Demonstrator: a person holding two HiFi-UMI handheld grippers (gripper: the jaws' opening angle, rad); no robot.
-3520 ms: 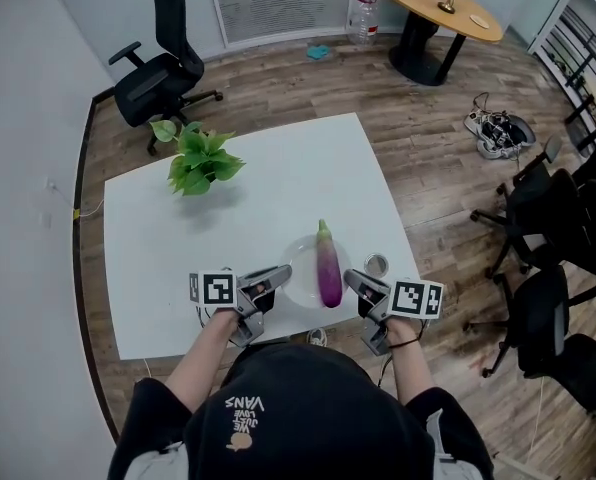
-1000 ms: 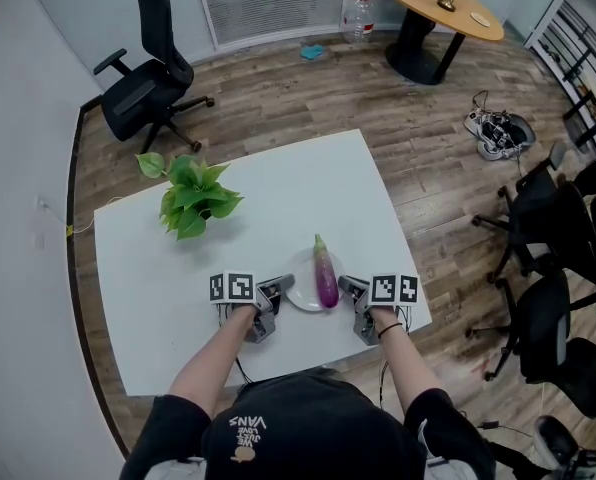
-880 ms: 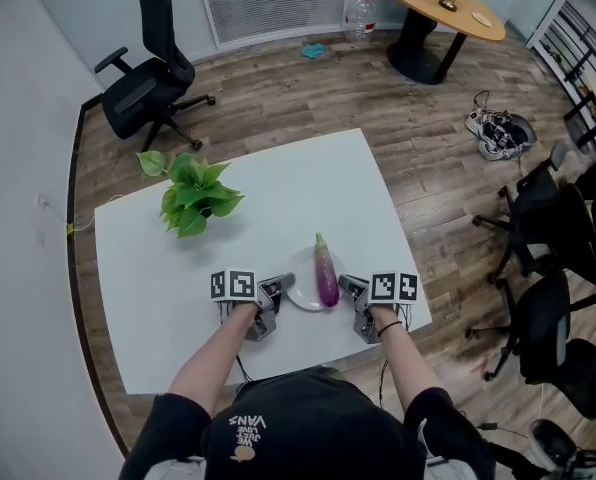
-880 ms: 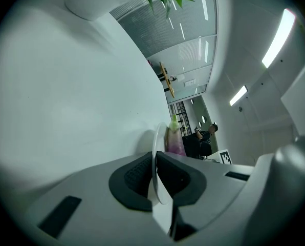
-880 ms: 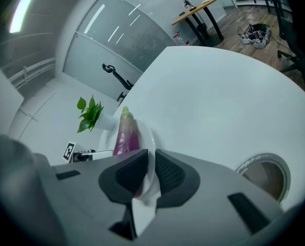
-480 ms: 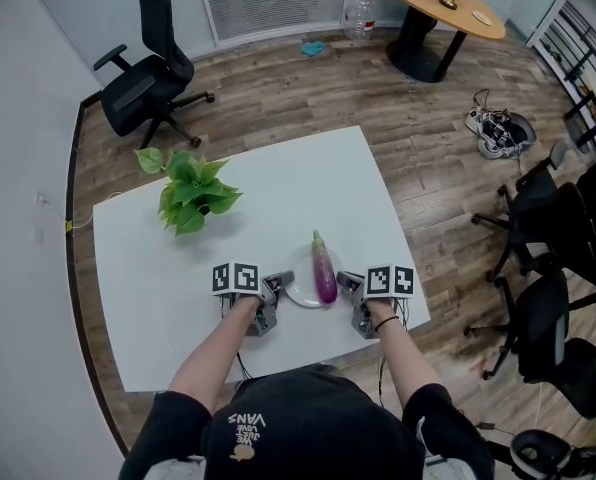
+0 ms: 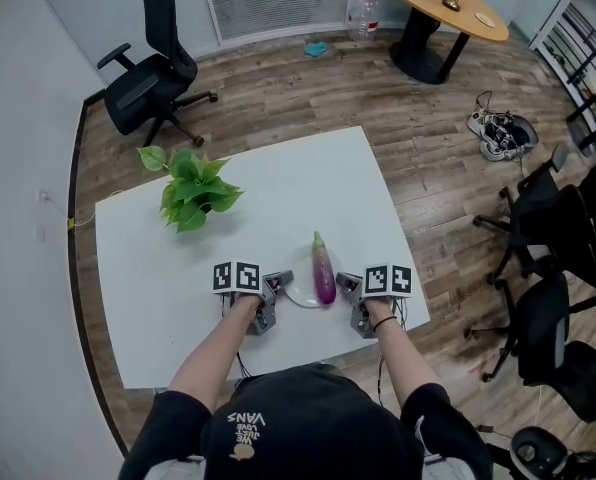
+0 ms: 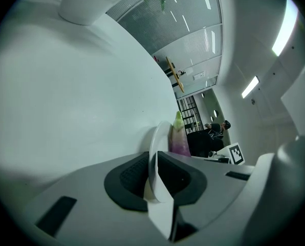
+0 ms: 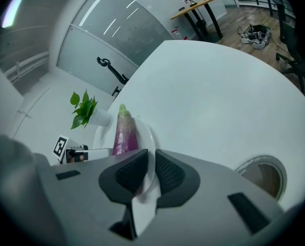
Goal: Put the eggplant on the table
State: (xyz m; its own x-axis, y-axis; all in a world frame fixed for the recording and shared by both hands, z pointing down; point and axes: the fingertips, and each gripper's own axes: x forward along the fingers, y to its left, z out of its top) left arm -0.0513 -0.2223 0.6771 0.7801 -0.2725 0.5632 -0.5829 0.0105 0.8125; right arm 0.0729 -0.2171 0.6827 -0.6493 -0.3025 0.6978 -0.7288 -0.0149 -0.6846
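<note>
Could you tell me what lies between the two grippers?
The white round plate bearing the purple eggplant, in the head view; left gripper and right gripper clamp its rim.

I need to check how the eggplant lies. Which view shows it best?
The head view: the whole eggplant lies on the plate. The right gripper view shows most of it, foreshortened; the left gripper view only part beyond the plate's edge.
</note>
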